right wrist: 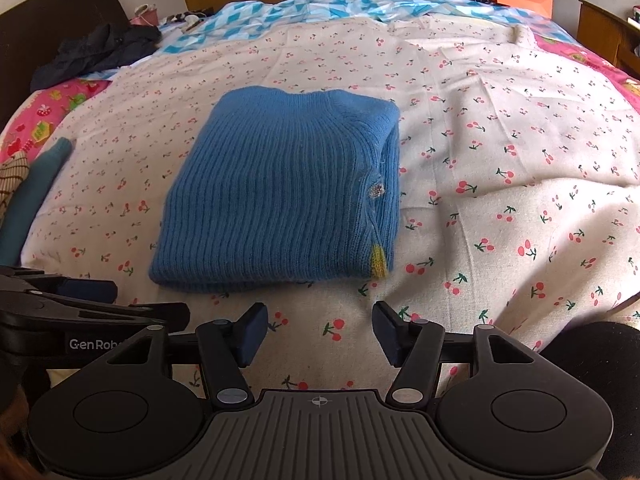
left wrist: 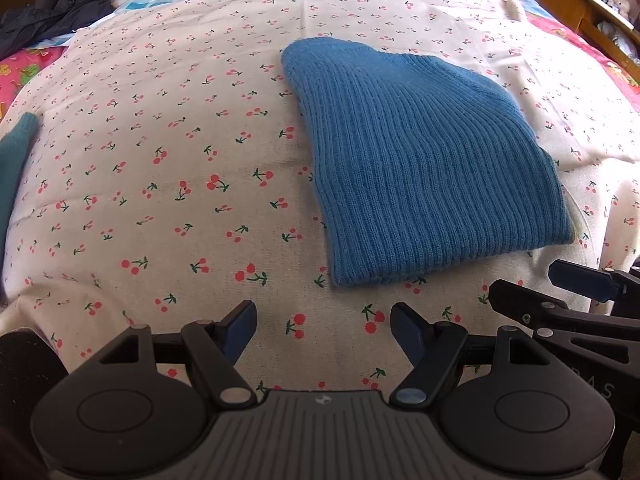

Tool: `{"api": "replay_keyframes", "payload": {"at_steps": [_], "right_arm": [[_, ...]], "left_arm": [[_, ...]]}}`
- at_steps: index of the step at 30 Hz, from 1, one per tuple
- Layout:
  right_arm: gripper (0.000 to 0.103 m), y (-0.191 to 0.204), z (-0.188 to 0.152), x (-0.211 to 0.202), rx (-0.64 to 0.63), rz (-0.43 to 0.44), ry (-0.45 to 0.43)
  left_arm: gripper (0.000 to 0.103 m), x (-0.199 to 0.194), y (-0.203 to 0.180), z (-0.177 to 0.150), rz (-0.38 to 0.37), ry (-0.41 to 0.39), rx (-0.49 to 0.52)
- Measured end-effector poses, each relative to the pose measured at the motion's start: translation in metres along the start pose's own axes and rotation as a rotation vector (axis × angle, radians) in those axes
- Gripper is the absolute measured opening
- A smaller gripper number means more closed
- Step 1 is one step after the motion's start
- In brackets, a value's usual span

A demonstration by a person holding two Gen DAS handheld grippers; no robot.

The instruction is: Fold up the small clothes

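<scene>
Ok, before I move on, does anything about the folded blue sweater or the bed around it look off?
Mostly tidy. The blue sweater lies folded flat on the cherry-print sheet, though its right side shows loose stacked layers with a yellow patch peeking out. Both grippers are open and clear of it.

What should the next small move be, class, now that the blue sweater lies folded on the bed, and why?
Probably reach the left gripper toward the teal garment at the left edge of the cherry-print sheet. The blue sweater already lies as a compact folded stack, and both the left and right gripper are open, holding nothing, short of its near edge.
</scene>
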State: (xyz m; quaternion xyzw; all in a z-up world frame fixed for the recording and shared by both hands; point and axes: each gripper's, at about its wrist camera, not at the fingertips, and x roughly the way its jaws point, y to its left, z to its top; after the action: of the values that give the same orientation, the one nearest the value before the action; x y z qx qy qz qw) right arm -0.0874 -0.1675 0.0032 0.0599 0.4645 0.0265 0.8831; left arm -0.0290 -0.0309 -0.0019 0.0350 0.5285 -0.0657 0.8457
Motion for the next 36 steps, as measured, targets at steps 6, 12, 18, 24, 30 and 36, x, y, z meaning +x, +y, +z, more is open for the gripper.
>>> {"api": "replay_keyframes", "payload": {"at_steps": [6,12,18,24,30,36], "right_arm": [[0.059,-0.0003,-0.001,0.0004,0.004,0.003,0.002],[0.059,-0.0007,-0.002,0.0005,0.006,0.003,0.006],[0.061,-0.0014,-0.0021,0.0011,0.008,0.002,0.011],[0.063,-0.0017,-0.0031,0.0002,0.012,0.001,0.008],[0.063,-0.0014,-0.0033,0.0009,0.009,-0.001,0.012],[0.064,-0.002,-0.0032,0.0046,0.015,-0.016,0.027]], "left_arm": [[0.078,0.0009,-0.0026,-0.0012,0.001,0.005,0.006],[0.078,0.0017,-0.0024,-0.0011,0.001,0.009,0.003],[0.078,0.0019,-0.0024,-0.0012,0.003,0.01,0.0],[0.078,0.0026,0.0005,-0.0018,0.009,0.013,-0.013],[0.078,0.0022,0.001,-0.0023,0.012,0.011,-0.016],[0.078,0.0005,0.0008,-0.0023,0.007,0.004,-0.019]]}}
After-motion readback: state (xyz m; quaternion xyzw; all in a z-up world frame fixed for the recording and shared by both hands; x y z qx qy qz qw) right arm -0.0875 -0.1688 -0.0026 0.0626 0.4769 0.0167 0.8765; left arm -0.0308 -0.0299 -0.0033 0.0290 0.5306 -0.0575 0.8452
